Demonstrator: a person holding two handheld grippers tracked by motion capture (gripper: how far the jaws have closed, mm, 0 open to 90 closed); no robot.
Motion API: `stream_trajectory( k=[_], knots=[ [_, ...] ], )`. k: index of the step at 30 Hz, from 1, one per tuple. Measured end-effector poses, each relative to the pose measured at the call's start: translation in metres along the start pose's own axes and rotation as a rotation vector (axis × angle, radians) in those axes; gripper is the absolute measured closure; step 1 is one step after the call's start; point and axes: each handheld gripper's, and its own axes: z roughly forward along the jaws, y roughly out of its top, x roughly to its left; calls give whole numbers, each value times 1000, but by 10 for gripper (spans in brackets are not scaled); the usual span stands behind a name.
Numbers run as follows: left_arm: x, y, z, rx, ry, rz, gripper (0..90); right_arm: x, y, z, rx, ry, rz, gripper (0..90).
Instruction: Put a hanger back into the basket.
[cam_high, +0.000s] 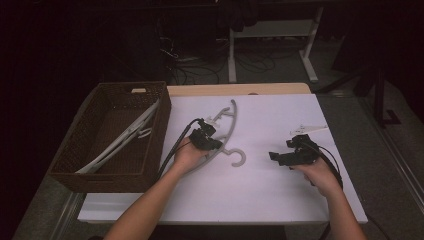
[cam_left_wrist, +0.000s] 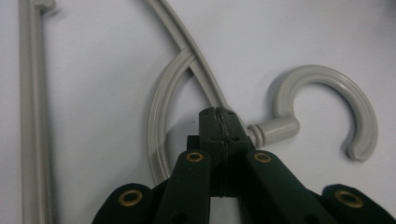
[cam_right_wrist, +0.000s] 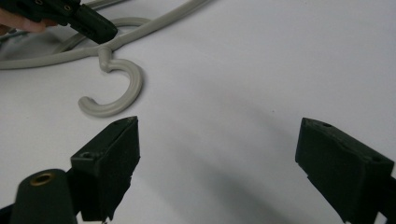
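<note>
A grey plastic hanger (cam_high: 231, 120) lies flat on the white table (cam_high: 260, 195), its hook (cam_high: 239, 157) toward the person. My left gripper (cam_high: 216, 145) is shut on the hanger where the arms meet the hook's neck. In the left gripper view the jaws (cam_left_wrist: 222, 122) are pressed together at that joint, and the hook (cam_left_wrist: 327, 79) curls off to the right. My right gripper (cam_high: 276, 157) hovers over bare table to the right of the hook, open and holding nothing. Its wide-apart jaws (cam_right_wrist: 219, 140) face the hook (cam_right_wrist: 126, 93) and the left gripper (cam_right_wrist: 100, 30).
A dark wicker basket (cam_high: 100, 100) stands at the table's left edge with white hangers (cam_high: 127, 135) leaning inside. A small white plastic piece (cam_high: 307, 129) lies just beyond the right gripper. Desk legs and cables stand on the floor behind the table.
</note>
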Motion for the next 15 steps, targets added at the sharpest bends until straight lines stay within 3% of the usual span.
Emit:
stream_trajectory(
  k=[13,15],
  knots=[
    [-42,-2,7,15,-142,99,900,0,0,0,0,1,1,132],
    [-47,-3,7,13,-150,109,900,0,0,0,-1,1,1,132]
  ],
)
